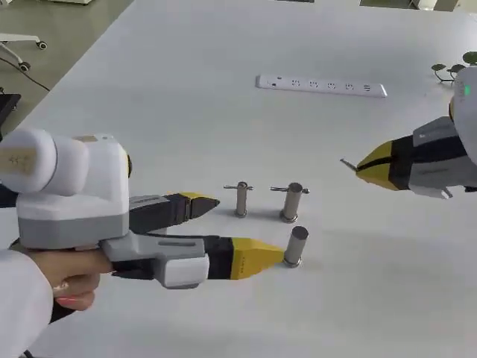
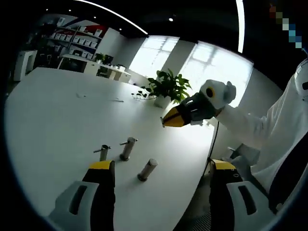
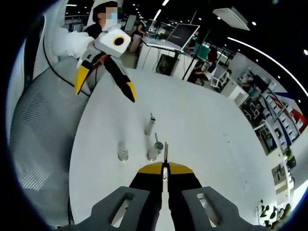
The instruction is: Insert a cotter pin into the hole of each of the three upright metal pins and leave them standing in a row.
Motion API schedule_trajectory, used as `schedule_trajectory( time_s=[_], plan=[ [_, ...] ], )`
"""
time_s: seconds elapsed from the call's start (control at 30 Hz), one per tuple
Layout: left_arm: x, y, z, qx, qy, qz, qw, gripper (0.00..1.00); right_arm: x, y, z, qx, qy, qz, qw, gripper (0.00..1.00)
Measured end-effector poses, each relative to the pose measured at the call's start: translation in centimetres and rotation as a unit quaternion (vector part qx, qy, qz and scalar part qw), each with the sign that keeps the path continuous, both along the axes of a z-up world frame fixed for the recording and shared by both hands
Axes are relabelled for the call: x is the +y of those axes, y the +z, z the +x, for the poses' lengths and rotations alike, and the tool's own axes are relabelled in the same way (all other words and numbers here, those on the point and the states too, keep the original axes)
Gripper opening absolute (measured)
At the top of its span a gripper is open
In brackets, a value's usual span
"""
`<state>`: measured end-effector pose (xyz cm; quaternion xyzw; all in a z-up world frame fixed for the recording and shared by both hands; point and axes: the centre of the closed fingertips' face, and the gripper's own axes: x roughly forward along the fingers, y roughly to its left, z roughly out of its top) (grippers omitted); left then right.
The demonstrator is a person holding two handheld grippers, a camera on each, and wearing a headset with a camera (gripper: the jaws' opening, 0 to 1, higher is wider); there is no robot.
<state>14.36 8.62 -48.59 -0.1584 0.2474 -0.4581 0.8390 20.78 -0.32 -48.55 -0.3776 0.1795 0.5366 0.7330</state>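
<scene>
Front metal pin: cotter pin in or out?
Out. The front metal pin stands bare-topped; the left rear pin and right rear pin each carry one crosswise, and the right gripper is shut on a loose cotter pin.

Three short grey metal pins stand upright on the white worktop [image 1: 223, 112]. The left pin [image 1: 241, 200] and the right pin [image 1: 290, 204] stand side by side, each with a thin crosswise cotter [image 1: 239, 187] through the hole near its top, ends showing on both sides. The near pin [image 1: 296, 246], just in front of the right pin, has a bare top. A loose cotter pin [image 1: 347, 163] is off the worktop, pinched in the right tool [image 1: 359, 168], well to the right.
</scene>
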Motion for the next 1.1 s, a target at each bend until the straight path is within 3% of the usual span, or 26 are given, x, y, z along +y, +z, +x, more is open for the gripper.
schedule_trajectory(
  time_s=[0.1,0.2,0.27,0.53,0.67,0.77,0.97,1.1],
  plan=[
    [-1.1,0.4,0.3,0.013,0.0,-0.017,0.9998,0.71,0.6,0.2,-0.3,-0.004,0.007,0.015,0.9999,0.0],
    [-2.0,0.7,0.7,0.047,0.009,-0.05,0.9976,0.57,1.7,0.6,-1.6,-0.012,0.021,0.023,0.9994,0.0],
    [-2.3,0.7,0.9,0.044,0.005,-0.047,0.9979,0.51,2.2,0.8,-2.2,-0.016,0.026,0.027,0.9992,0.0],
    [-3.9,0.4,1.1,0.068,0.002,-0.05,0.9964,0.29,3.2,0.2,-4.3,-0.013,0.05,0.025,0.9984,0.0],
    [-4.3,0.0,1.4,0.067,0.01,-0.041,0.9968,0.27,3.2,-0.6,-4.9,-0.022,0.059,0.002,0.998,0.0],
    [-4.7,-0.4,1.3,0.072,0.004,-0.033,0.9969,0.23,3.4,-0.8,-5.1,-0.016,0.061,0.003,0.998,0.0],
    [-5.2,-0.3,1.3,0.087,0.005,-0.045,0.9952,0.1,3.6,-1.2,-5.5,-0.012,0.069,-0.002,0.9975,0.0],
    [-5.2,-0.6,1.2,0.088,0.003,-0.039,0.9953,0.08,3.6,-1.1,-5.4,-0.013,0.066,-0.002,0.9977,0.0]
  ],
)
